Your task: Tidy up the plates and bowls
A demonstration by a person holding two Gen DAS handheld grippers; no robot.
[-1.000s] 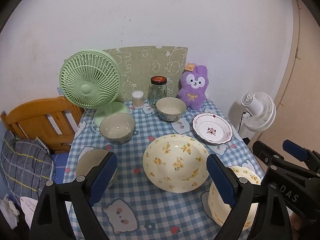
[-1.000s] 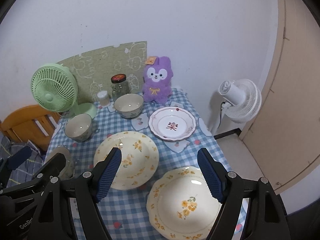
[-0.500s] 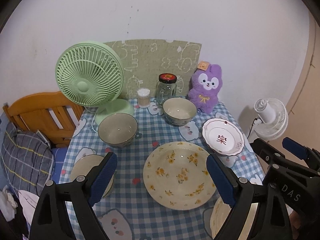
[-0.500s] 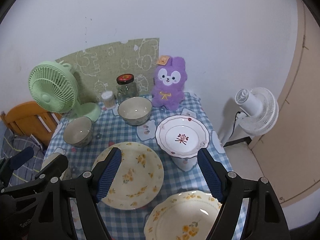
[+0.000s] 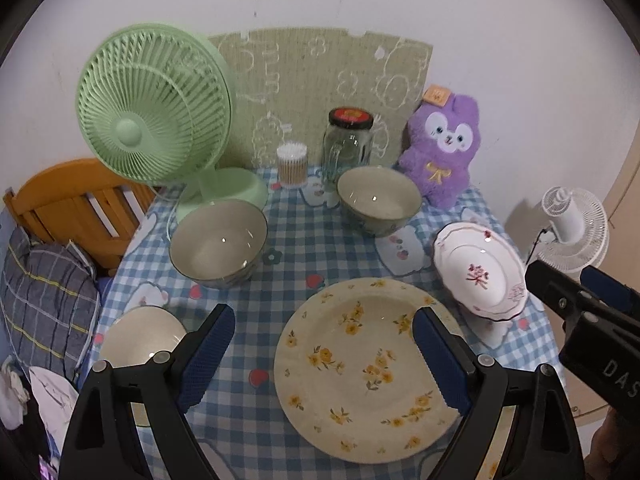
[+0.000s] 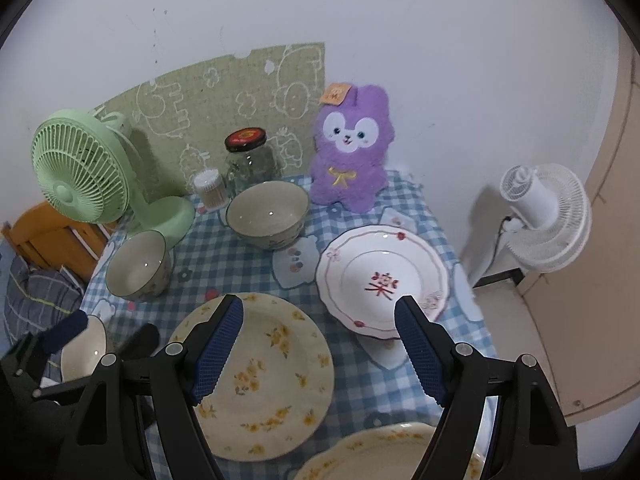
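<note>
A large cream plate with yellow flowers lies on the blue checked tablecloth. A white plate with a red motif sits at the right. A second yellow-flowered plate lies at the near edge. Two grey-green bowls stand further back, and a third bowl sits near left. My left gripper is open and empty above the large plate. My right gripper is open and empty above the table, between the two plates.
A green desk fan, a glass jar with a dark lid, a tub of cotton swabs and a purple plush rabbit line the back by the wall. A white fan stands on the floor right. A wooden chair is left.
Both grippers have moved forward and lower toward the table, so the dishes look larger and nearer. The near flowered plate has slid to the bottom edge of the right wrist view. Both stay open.
</note>
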